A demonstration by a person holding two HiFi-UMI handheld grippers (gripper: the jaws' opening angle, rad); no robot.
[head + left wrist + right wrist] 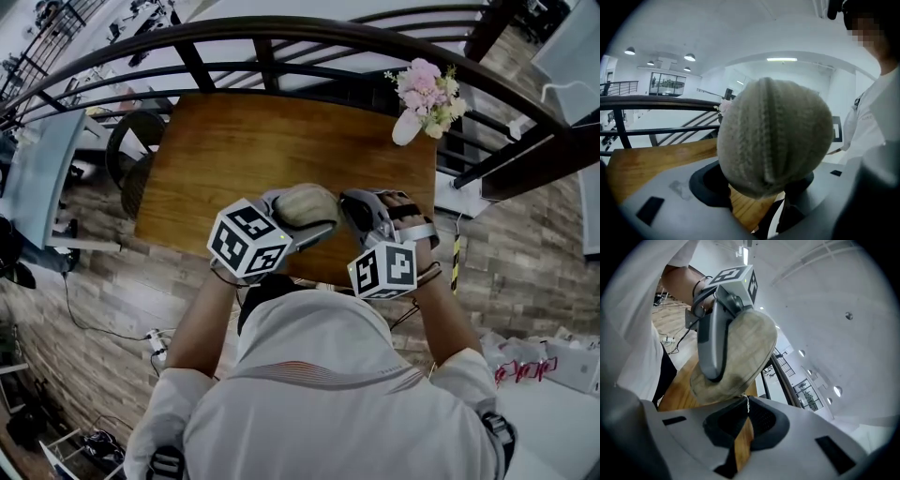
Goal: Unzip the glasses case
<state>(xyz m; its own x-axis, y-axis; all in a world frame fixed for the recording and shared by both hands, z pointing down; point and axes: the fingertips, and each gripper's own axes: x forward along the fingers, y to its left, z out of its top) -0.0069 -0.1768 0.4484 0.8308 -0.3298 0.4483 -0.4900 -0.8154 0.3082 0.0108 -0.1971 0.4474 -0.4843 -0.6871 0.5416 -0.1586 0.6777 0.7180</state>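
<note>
Clamping glasses case [774, 136], left hand-held gripper [757, 183] faces right hand-held gripper [745, 420] pinching cord [747, 405].

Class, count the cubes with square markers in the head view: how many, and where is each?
2. One cube rides the left claw, which grips the glasses case; the other cube rides the right claw, shut on the case's pull cord. None seems hidden.
</note>
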